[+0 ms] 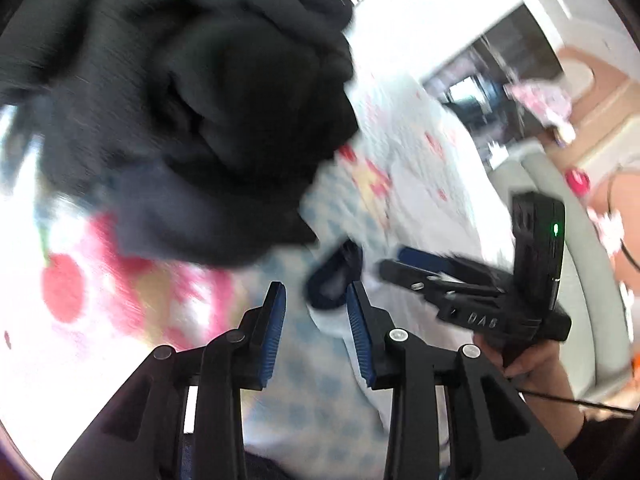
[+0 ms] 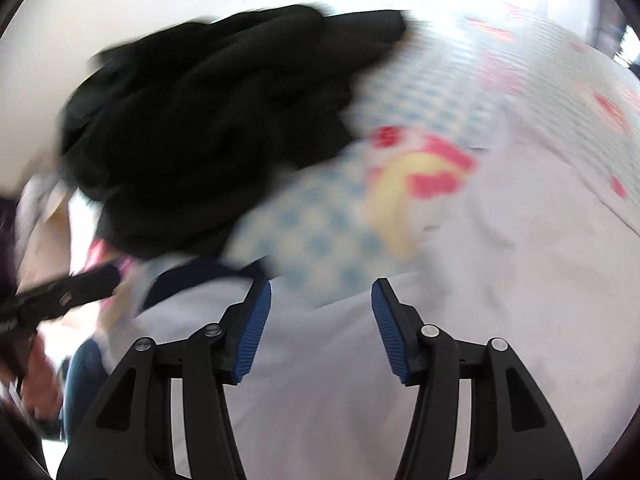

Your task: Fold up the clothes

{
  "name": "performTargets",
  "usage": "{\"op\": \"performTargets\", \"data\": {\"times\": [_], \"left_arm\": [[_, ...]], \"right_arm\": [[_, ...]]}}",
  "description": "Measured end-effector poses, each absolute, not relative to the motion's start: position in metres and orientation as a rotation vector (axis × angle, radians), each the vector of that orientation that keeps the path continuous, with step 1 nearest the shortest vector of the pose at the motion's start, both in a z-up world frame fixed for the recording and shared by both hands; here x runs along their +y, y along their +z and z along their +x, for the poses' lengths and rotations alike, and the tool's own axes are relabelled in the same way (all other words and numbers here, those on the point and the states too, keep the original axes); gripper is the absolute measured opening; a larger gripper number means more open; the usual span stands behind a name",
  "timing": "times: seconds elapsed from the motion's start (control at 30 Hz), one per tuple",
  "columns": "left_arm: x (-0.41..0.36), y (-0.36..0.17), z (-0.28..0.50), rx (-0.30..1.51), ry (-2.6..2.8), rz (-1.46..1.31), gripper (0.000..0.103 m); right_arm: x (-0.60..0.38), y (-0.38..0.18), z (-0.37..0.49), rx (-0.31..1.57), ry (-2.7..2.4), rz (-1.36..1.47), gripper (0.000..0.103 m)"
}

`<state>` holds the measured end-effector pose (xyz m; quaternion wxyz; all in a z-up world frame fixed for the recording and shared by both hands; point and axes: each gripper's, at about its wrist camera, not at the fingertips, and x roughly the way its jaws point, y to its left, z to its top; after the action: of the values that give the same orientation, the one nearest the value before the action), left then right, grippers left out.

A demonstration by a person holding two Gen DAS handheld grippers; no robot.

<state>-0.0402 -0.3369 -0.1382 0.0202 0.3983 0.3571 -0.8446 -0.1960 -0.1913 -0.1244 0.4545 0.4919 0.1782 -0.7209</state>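
Observation:
A crumpled heap of black clothing (image 1: 192, 112) lies on the bed, up and to the left of my left gripper (image 1: 316, 286). That gripper is open, and a white garment with a navy collar (image 1: 332, 296) lies just past its tips without being pinched. My right gripper (image 1: 394, 264) comes in from the right, held by a hand (image 1: 524, 364). In the right wrist view my right gripper (image 2: 320, 284) is open over the white garment (image 2: 320, 360), with nothing between its pads. The navy collar (image 2: 200, 276) lies to its left. The black heap (image 2: 220, 140) sits beyond. The frames are motion-blurred.
The bed cover (image 2: 320, 240) is checked blue and white with red and yellow prints. A pale wall (image 2: 100, 20) runs behind the bed. A grey curved edge (image 1: 560, 220) and a dark doorway (image 1: 500, 80) stand at the right. One finger of my left gripper (image 2: 88, 284) enters from the left.

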Motion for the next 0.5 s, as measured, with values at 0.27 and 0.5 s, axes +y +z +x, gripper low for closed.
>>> {"op": "performTargets", "data": {"times": [0.27,0.5], "left_arm": [[-0.313,-0.139,-0.059,0.988,-2.643,1.345,0.039],[-0.309,-0.146,-0.079,0.938,-2.656,1.392,0.047]], "right_arm": [[-0.219,-0.144,-0.193,0.510,-1.819,1.234,0.054],[-0.206,-0.147,-0.224,0.399,-1.910,1.295,0.055]]}}
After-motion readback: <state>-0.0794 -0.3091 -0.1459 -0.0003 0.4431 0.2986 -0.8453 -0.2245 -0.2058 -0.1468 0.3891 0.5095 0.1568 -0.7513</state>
